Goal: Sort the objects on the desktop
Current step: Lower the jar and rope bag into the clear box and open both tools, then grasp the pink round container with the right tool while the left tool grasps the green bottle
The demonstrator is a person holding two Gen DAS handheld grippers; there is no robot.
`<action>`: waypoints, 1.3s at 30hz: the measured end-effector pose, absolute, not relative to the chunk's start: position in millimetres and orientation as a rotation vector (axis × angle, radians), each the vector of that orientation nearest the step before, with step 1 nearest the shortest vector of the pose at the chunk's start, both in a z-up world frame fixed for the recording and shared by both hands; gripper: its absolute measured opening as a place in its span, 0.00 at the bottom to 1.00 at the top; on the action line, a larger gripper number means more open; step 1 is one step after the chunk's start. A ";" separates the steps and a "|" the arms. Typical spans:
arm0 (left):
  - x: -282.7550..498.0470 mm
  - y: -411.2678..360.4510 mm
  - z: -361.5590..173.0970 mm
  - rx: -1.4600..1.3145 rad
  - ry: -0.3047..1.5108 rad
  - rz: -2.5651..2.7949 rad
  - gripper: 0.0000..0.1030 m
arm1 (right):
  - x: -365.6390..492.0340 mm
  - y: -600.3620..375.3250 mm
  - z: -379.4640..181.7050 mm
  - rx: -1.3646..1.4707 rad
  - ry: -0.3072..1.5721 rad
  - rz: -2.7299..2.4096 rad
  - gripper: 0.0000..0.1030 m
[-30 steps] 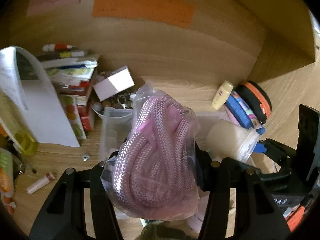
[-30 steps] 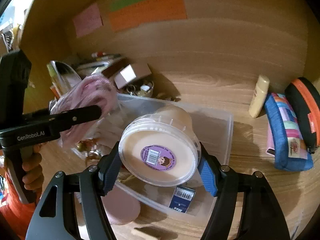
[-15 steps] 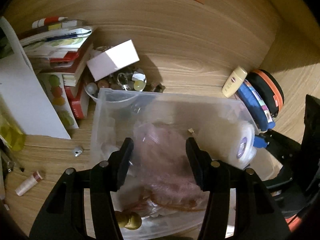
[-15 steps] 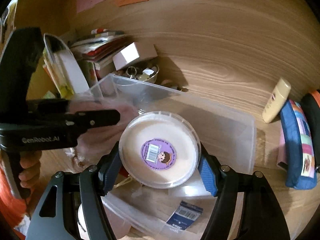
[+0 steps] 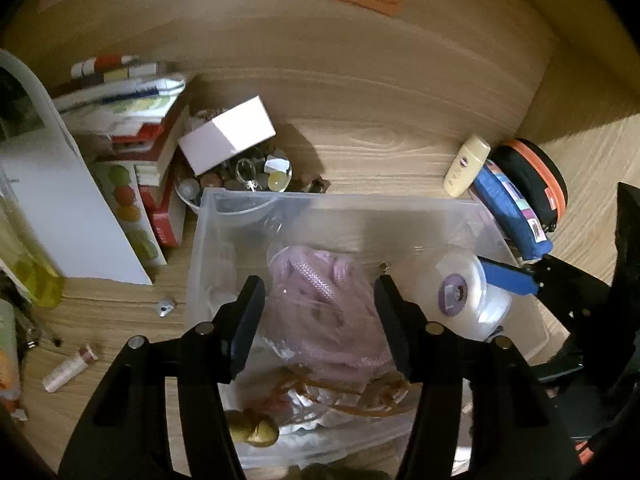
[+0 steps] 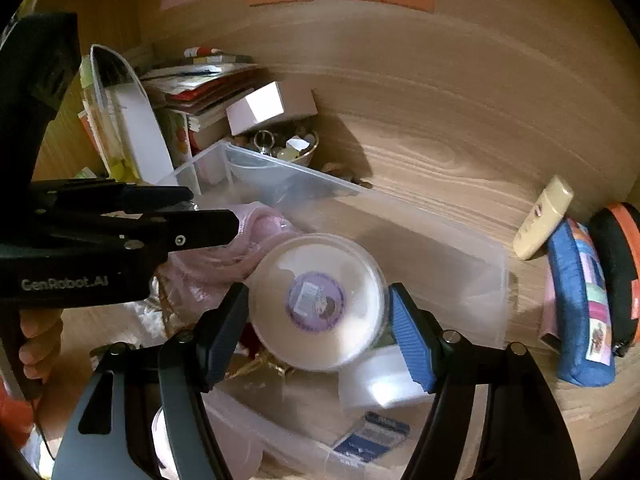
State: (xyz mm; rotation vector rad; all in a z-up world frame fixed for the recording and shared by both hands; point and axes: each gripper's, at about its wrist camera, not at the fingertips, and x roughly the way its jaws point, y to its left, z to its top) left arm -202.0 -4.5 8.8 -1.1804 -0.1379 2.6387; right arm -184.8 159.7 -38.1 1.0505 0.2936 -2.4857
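Observation:
A clear plastic bin (image 5: 340, 204) (image 6: 436, 232) stands on the wooden desk. A pink rope in a clear bag (image 5: 320, 304) (image 6: 256, 232) lies inside it. My left gripper (image 5: 318, 320) is open above the bag, not touching it. A round cream tub with a purple label (image 6: 318, 300) (image 5: 464, 296) sits in the bin's right part. My right gripper (image 6: 318, 336) is open, its blue pads (image 6: 412, 344) just clear of the tub's sides.
Left of the bin are stacked books (image 5: 136, 120), a white box (image 5: 226, 134) and a bowl of trinkets (image 5: 248, 176). A cream bottle (image 5: 466, 166), blue pouch (image 5: 512, 212) and black-orange case (image 5: 536, 176) lie to the right. A small tube (image 5: 68, 368) lies front left.
Both grippers lowered over the bin and opened. The bagged rope dropped from my left gripper into the bin. The tub left my right gripper and sits in the bin.

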 end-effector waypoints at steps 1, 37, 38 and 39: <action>-199.8 -3.9 11.5 -1.171 -0.131 2.646 0.57 | -181.4 161.4 -36.3 1.048 0.298 -2.493 0.65; -65.9 -29.7 -1.0 -1.175 0.031 2.782 0.87 | -81.7 167.0 -53.1 1.021 0.241 -2.376 0.74; -64.7 -29.9 -3.8 -1.185 0.036 2.774 0.87 | -84.8 165.2 -57.7 1.039 0.238 -2.364 0.74; -63.6 -30.2 -7.9 -1.205 0.037 2.758 0.87 | -88.7 163.2 -62.4 1.061 0.229 -2.351 0.74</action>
